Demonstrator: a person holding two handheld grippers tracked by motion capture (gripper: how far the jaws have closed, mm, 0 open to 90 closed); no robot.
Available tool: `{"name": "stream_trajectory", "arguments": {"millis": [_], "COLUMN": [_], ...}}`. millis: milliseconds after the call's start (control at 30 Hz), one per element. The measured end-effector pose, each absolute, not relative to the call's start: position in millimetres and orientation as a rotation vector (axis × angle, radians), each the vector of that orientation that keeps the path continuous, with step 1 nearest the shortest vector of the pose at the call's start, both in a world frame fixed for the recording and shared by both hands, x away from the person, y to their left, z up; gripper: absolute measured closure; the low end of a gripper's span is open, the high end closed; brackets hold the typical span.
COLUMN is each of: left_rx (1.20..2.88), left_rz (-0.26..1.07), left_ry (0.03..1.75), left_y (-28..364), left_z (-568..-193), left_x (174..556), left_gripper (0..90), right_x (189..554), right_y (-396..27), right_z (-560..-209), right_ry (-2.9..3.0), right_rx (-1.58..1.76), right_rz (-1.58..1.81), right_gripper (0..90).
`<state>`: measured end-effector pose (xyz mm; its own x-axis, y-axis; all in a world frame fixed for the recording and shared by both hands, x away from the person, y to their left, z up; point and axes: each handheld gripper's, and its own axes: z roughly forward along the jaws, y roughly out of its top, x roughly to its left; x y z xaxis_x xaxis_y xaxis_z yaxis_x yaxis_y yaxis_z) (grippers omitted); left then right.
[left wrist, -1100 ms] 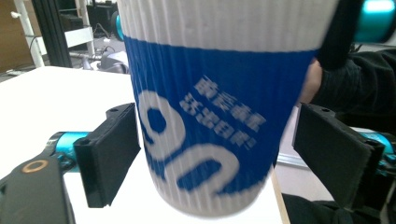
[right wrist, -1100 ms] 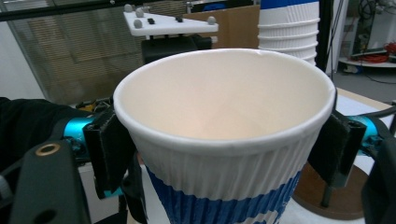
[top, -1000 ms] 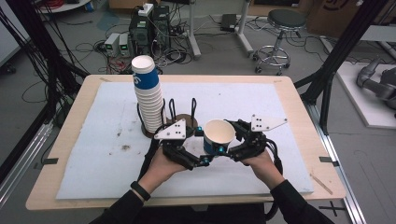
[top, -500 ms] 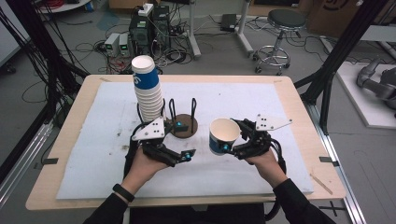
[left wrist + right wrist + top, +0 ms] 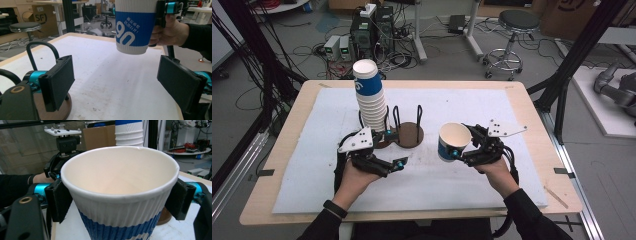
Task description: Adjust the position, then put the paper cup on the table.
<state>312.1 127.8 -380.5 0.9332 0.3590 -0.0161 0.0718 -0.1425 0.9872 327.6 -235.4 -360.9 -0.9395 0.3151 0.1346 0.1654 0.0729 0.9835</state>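
Blue-banded and white, a ribbed paper cup (image 5: 453, 142) sits upright and mouth-up between the fingers of the right gripper (image 5: 460, 150), held clear above the bench (image 5: 532, 150). In the right gripper view the two black pads press the cup's wall from either side just under its rim, so this gripper is closed on the cup. In the left gripper view the cup (image 5: 135, 25) hangs in the air above the white mat, its blue band printed with white figures, and the person's hand (image 5: 170, 31) is behind it.

The left gripper (image 5: 399, 164) hovers low over the mat near the person's edge of the bench, well apart from the cup. Its fingers (image 5: 58, 81) stand wide apart with nothing between them.

Behind the left gripper a tall stack of cups (image 5: 369, 95) rises from a brown round-based holder (image 5: 409, 134) with black wire loops. The stack stands in the holder's left place, and the right place beside it is bare. The held cup is to the right of this holder, near it but not touching.
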Motion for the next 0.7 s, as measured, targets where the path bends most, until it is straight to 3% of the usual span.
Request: {"name": "stream_trajectory", "arguments": {"millis": [700], "left_rx": [1.709], "left_rz": [0.286], "left_ry": [0.327], "left_y": [128.2], "left_z": [-385.4], "left_x": [312.3], "left_gripper": [14.2], "right_x": [323.7], "right_y": [-237.9], "right_z": [-356.0], "right_ry": [2.200], "right_rx": [0.486], "right_rz": [1.985], "right_gripper": [20.3]}}
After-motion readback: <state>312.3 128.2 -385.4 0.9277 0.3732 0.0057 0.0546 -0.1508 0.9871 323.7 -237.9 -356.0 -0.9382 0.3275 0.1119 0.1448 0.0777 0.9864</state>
